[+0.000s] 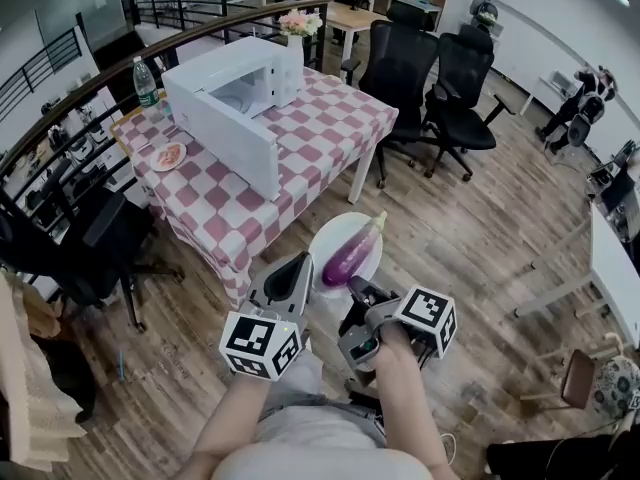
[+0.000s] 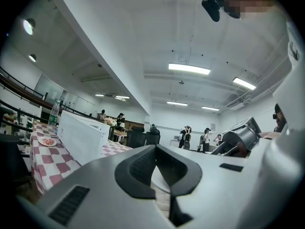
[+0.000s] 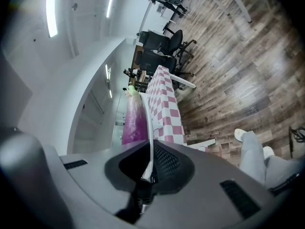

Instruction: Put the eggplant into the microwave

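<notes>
While it's on plate, eggplant looks glossy purple w/ green stem.

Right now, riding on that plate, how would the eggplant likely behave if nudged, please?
The eggplant looks rounded and glossy, so it would probably roll or slide across the smooth plate. It lies loose, and the right gripper pinches only the rim, so a tilt might spill it.

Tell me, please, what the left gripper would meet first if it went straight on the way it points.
Most likely the rim of the white plate, which sits right off the tips of the left gripper; whether they already touch is unclear.
</notes>
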A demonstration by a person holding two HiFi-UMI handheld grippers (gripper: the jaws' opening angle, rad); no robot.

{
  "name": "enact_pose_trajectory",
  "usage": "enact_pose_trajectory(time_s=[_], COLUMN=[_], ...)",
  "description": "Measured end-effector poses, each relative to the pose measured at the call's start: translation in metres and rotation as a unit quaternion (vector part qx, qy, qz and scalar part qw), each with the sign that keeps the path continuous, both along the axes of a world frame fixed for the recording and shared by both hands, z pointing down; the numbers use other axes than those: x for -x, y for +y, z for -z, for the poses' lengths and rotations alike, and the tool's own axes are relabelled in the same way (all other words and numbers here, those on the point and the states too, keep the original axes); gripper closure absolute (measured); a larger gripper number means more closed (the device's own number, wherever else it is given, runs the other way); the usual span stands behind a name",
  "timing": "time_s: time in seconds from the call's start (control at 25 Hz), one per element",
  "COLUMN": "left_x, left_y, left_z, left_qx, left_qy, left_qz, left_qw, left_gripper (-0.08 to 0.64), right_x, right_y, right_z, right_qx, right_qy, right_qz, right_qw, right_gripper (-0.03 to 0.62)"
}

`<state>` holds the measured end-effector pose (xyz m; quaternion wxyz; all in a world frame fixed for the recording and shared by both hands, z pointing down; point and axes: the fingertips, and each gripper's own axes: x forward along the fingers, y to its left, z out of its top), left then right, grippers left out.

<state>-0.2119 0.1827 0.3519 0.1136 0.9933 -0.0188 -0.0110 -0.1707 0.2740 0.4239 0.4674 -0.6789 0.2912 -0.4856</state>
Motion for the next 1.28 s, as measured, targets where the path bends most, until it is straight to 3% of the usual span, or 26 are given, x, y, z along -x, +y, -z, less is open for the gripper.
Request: enact_pose_trajectory(time_s=[0.6,0.92,1.28], left_x=[-0.118,-0.158,-0.18], left_y=[-0.097,-0.127,-0.149], left_z=[0.004,-0.009,-0.009], left_qx=[0.009,0.007,0.001], left_qy=[0.006,-0.005,0.01], left_qz=[0.03,0.038,0.125], left_qw=[0.9995,0.9992,0.9921], left_gripper=[0.557,0.557,0.557], right_x=[-0.125,-0.167,-0.206], right_y=[-0.094,-0.129,-0.16], right_z=[0.006,-0.009,-0.016], right_qx=[0.004,0.014,0.022], right_qy=[0.011,0.01,0.017], right_qz=[0.027,0.031,0.05], right_qw=[1.0,0.999,0.998], right_gripper=[0.557,0.557,0.557])
